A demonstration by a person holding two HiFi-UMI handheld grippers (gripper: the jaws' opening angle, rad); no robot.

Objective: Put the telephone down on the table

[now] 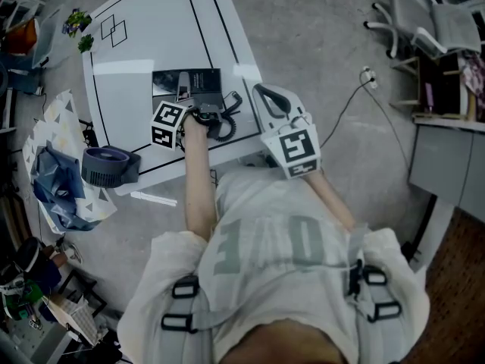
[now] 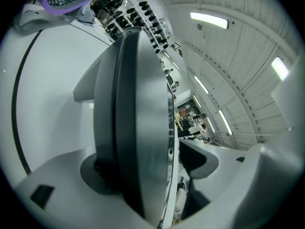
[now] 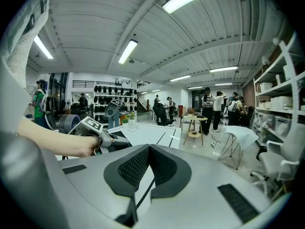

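In the head view the telephone (image 1: 198, 89) sits at the near edge of the table (image 1: 151, 36), with the left gripper (image 1: 208, 112) at it. The left gripper view shows the handset (image 2: 138, 128) between wide-spread jaws with one pad clear of it, so the set-down looks done and only backing away is left. In the right gripper view the right gripper (image 3: 148, 148) is closed on nothing, off to the right.

Hardly any legible print
Large pale characters across the person's T-shirt (image 1: 261, 241), seen from above in the head view, look like "30" but cannot be read surely; no other lettering is readable
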